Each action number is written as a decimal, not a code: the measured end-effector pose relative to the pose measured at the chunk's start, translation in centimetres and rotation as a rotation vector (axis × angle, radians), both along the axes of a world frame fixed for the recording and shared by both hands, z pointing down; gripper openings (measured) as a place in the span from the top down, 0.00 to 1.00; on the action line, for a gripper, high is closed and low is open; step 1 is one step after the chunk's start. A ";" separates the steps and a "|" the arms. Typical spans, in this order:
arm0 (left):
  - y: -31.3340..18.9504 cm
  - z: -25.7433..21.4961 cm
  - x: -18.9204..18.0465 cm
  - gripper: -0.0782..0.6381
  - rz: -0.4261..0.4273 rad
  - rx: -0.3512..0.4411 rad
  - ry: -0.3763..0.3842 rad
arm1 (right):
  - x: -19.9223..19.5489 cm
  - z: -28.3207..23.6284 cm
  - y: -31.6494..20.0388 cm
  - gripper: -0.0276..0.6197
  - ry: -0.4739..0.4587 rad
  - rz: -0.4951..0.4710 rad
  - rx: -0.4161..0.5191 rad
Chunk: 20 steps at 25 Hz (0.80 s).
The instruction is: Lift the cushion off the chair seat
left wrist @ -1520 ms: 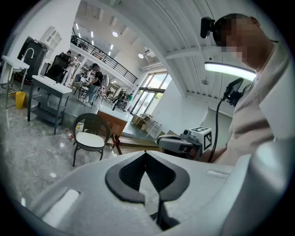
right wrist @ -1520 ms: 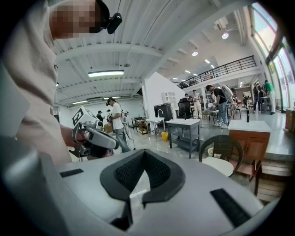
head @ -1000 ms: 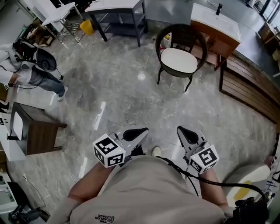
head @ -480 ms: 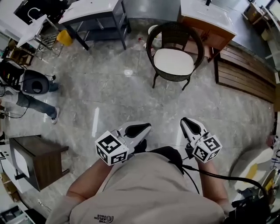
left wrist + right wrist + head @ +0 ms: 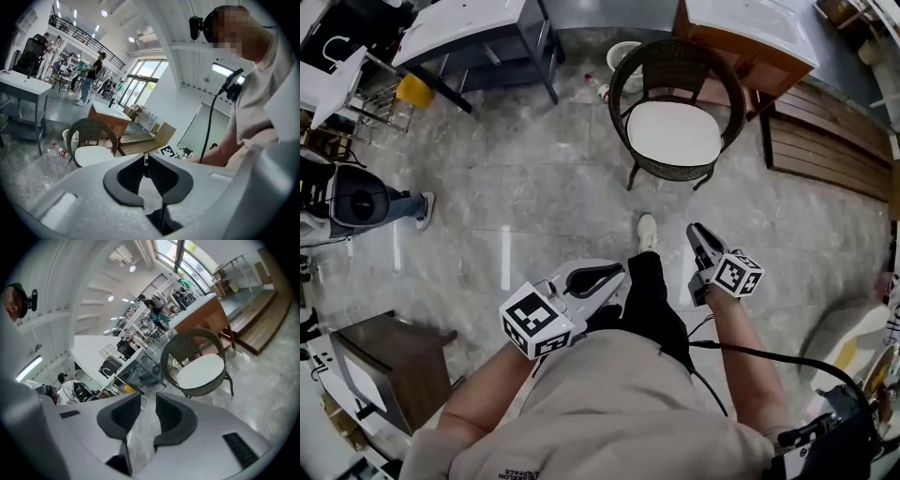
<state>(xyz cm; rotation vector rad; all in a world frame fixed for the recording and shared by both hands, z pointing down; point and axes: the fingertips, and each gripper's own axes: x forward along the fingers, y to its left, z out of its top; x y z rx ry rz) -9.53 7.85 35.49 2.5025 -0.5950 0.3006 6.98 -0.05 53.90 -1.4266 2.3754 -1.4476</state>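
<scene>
Reaching the chair [image 5: 677, 172] looks like the step in hand; the white cushion [image 5: 675, 132] lies flat on its seat, untouched and well ahead of both grippers across the grey floor [image 5: 534, 197]. To do it well, the person would likely come in from the chair's open front, since the wicker back curves round the rear and sides; each claw should take the cushion's soft edge rather than the seat rim under it; a straight upward lift would clear the surround.

The left gripper [image 5: 614, 275] has its jaw tips pressed together with nothing between them, so it must part before any grasp; the right gripper [image 5: 696, 232] has its jaws opening, and only floor shows in the gap.

Both forearms reach forward from the waist, the grippers aimed toward the chair and a little downward; the right one is nearer the chair and its marker cube sits tilted; a pale shoe [image 5: 647, 231] is planted between the two.
</scene>
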 end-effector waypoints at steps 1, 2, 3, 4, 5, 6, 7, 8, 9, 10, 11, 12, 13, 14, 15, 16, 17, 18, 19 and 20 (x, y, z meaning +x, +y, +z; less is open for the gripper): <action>-1.2 0.3 0.3 0.88 0.001 -0.007 -0.006 | 0.5 2.1 -1.5 0.81 -0.016 0.021 -0.039; -2.5 0.6 0.5 0.88 0.002 -0.014 -0.014 | 0.9 4.3 -3.0 0.81 -0.033 0.042 -0.079; -3.8 1.0 0.7 0.88 -0.001 -0.025 -0.022 | 1.4 6.6 -4.6 0.81 -0.049 0.064 -0.119; -5.3 1.4 1.0 0.88 -0.006 -0.038 -0.030 | 1.8 8.9 -6.2 0.81 -0.068 0.086 -0.159; -6.8 1.9 1.3 0.88 -0.011 -0.052 -0.040 | 2.2 11.1 -7.9 0.81 -0.090 0.110 -0.197; -8.3 2.4 1.7 0.88 -0.015 -0.063 -0.053 | 2.6 13.2 -9.6 0.81 -0.113 0.137 -0.231; -9.8 2.8 2.1 0.88 -0.017 -0.072 -0.067 | 3.0 15.2 -11.1 0.81 -0.136 0.166 -0.263; -11.2 3.2 2.6 0.88 -0.018 -0.079 -0.077 | 3.4 17.0 -12.5 0.81 -0.155 0.194 -0.290; -12.6 3.6 3.1 0.88 -0.019 -0.085 -0.081 | 3.8 18.9 -13.9 0.80 -0.168 0.219 -0.313; -13.9 4.0 3.7 0.88 -0.021 -0.091 -0.080 | 4.3 20.6 -15.3 0.80 -0.178 0.240 -0.333; -15.3 4.6 4.4 0.88 -0.021 -0.097 -0.076 | 4.9 22.5 -16.6 0.79 -0.186 0.257 -0.354; -16.6 5.2 5.1 0.88 -0.020 -0.104 -0.072 | 5.4 24.3 -17.8 0.78 -0.191 0.272 -0.376; -17.9 5.8 5.8 0.88 -0.018 -0.110 -0.069 | 5.9 26.1 -18.8 0.78 -0.193 0.286 -0.399; -19.3 6.4 6.5 0.88 -0.016 -0.117 -0.067 | 6.4 27.9 -19.7 0.78 -0.195 0.302 -0.423; -20.5 6.9 7.1 0.88 -0.014 -0.123 -0.065 | 6.9 29.6 -20.4 0.78 -0.197 0.320 -0.447; -21.7 7.5 7.7 0.88 -0.013 -0.130 -0.063 | 7.4 31.2 -21.1 0.77 -0.200 0.338 -0.468; -22.9 8.1 8.2 0.88 -0.015 -0.138 -0.062 | 7.9 32.6 -21.7 0.77 -0.205 0.357 -0.485; -23.9 8.8 8.6 0.88 -0.019 -0.148 -0.064 | 8.2 34.0 -22.3 0.77 -0.216 0.375 -0.499; -24.9 9.4 9.0 0.88 -0.022 -0.156 -0.067 | 8.4 35.1 -22.9 0.77 -0.229 0.391 -0.510; -25.8 10.0 9.3 0.88 -0.022 -0.163 -0.069 | 8.5 36.1 -23.5 0.75 -0.242 0.406 -0.519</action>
